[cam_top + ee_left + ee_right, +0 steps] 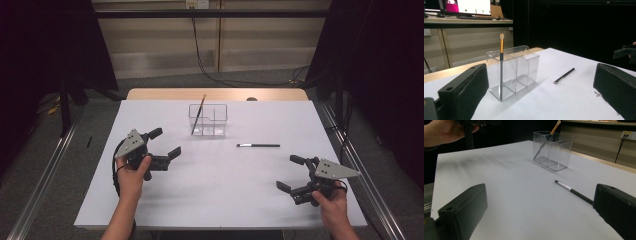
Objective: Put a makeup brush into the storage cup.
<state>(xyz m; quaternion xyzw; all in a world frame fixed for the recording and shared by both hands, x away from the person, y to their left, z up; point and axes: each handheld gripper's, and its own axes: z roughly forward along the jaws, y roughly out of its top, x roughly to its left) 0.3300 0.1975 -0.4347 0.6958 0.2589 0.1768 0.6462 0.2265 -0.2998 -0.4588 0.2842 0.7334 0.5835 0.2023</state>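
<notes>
A clear three-compartment holder (208, 120) (513, 70) (553, 149) stands at the far middle of the white table (215, 190). A gold-handled brush (198, 114) (501, 65) (555, 127) leans in its left end compartment. A black brush (258, 145) (564, 75) (573, 191) lies flat to the holder's right, nearer me. My left gripper (165, 142) hovers open at the left, short of the holder. At the near right my right gripper (291, 173) is open too, with nothing between its jaws, a little short of the black brush.
A wooden strip (217, 93) edges the table's far side. Metal rails (42, 175) run along the floor on both sides. Black curtains (375, 60) stand to the left and right, and cables (210, 70) hang at the back wall.
</notes>
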